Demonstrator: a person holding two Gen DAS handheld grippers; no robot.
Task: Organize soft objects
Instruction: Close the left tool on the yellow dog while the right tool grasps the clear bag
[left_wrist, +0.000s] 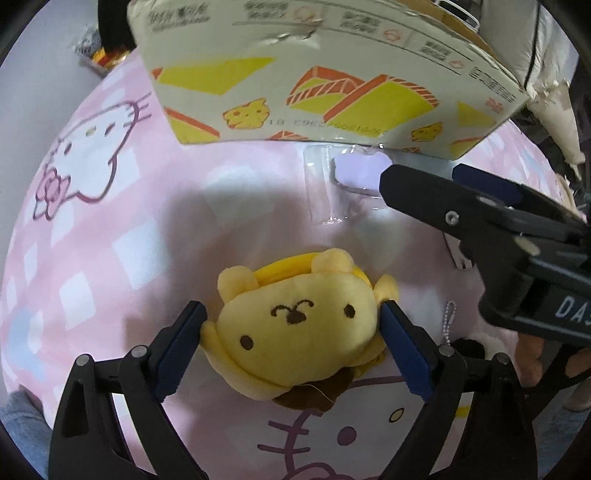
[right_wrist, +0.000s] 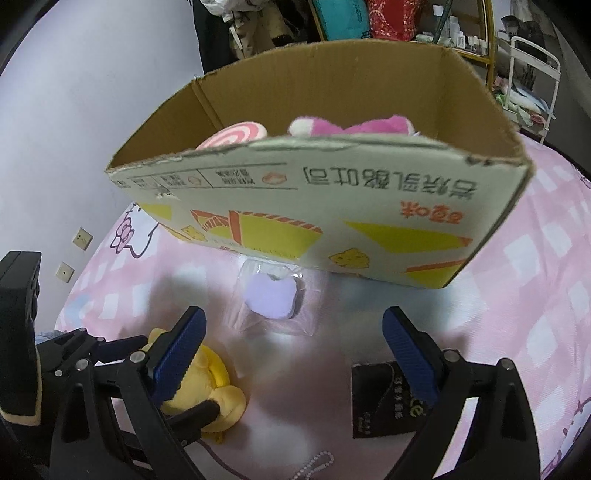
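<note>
Cardboard box (right_wrist: 314, 206) close beyond tool-flanked, perhaps gripped, yellow plush (left_wrist: 295, 332).

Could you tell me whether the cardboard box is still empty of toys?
No, the right wrist view shows a pink-and-white swirl plush and a pink plush already lying inside the cardboard box.

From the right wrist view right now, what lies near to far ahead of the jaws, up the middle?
Black packet → clear bag with a purple item → printed front wall of the cardboard box → pink plush toys inside it.
</note>
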